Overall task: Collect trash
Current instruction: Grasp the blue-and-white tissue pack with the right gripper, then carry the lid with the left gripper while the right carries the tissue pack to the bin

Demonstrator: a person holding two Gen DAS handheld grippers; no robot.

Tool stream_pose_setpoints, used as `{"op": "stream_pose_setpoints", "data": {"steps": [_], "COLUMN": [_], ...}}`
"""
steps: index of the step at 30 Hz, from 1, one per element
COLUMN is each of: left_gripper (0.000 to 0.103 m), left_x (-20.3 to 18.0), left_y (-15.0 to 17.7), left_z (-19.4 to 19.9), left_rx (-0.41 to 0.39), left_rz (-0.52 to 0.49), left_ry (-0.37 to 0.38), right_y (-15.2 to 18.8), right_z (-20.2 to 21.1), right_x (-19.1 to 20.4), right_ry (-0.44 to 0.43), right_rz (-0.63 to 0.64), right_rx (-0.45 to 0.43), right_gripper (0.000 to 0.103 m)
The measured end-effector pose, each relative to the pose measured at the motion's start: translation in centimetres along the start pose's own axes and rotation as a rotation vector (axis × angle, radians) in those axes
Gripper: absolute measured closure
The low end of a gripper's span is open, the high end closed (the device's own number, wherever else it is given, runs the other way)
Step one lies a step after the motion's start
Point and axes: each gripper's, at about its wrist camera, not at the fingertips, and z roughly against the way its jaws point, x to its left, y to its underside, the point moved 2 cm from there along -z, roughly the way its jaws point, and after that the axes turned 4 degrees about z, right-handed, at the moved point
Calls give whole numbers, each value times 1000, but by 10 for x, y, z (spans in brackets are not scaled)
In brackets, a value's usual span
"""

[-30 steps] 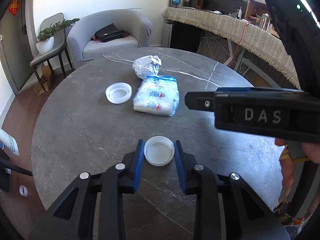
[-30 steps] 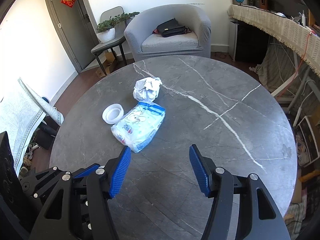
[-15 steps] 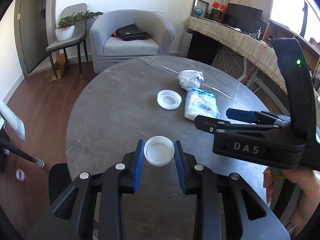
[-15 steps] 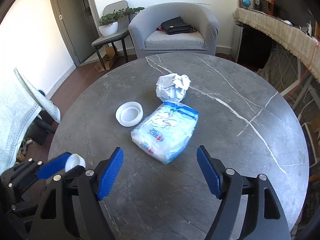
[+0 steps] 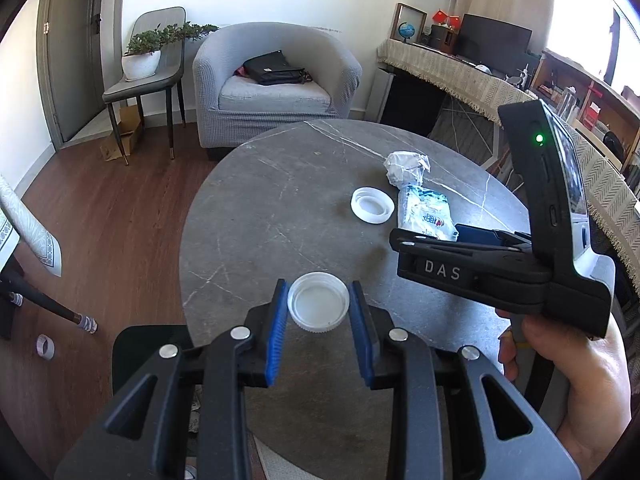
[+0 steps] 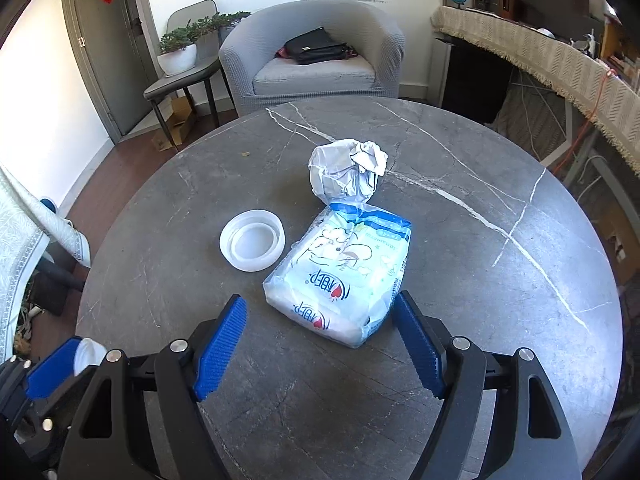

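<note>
Left wrist: left claw point(image 5: 319, 307) tight around white cap point(image 5: 319, 302); right claw point(image 6: 320, 340) wide, seemingly empty.

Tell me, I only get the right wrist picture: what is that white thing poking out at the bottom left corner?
Observer: A white bottle cap, pinched between the blue pads of the left gripper, hollow side facing its camera.
Operator: And who is carrying the gripper I look through?
Observer: A bare hand grips the handle of the right gripper; a small green light glows on the black unit above it.
Operator: Is there anything on the floor that I miss?
Observer: A small white ring lies on the wooden floor, left of the table.
</note>
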Motion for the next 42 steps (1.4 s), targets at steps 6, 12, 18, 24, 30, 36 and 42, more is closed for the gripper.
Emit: {"op": "stream_pose_setpoints", "data": {"steps": [6,12,18,24,30,36,42], "left_gripper": [70,70,70,70,70,70,70], "left_x": [9,18,35,51,68,88,109], "left_y": [-1,-3,-4,-4,-3,3,10], "left_z": [5,12,16,20,23,19,17], "left_rx": [0,-11,-16,-23,-23,-8,8], "left_rz": [-3,-3,22,45,64,87,102], "left_ry": [-5,-13,-24,-41,-59,-76,-94], "right_y": [-4,-9,-11,-11,-18,-24,-24], "right_z": [-6,-9,-7,2,21,31,29], "right_x": [-3,-9,-19,-20,-6,18,60], "right_ry": [48,70,70,34,-40,-124,-201], "right_rz": [-13,-25,-35,-50,-54,-32,55], "right_rx": [0,-6,-18,-27,-52,-65,-49], "right_gripper": [26,28,47,48,48,48,48]}}
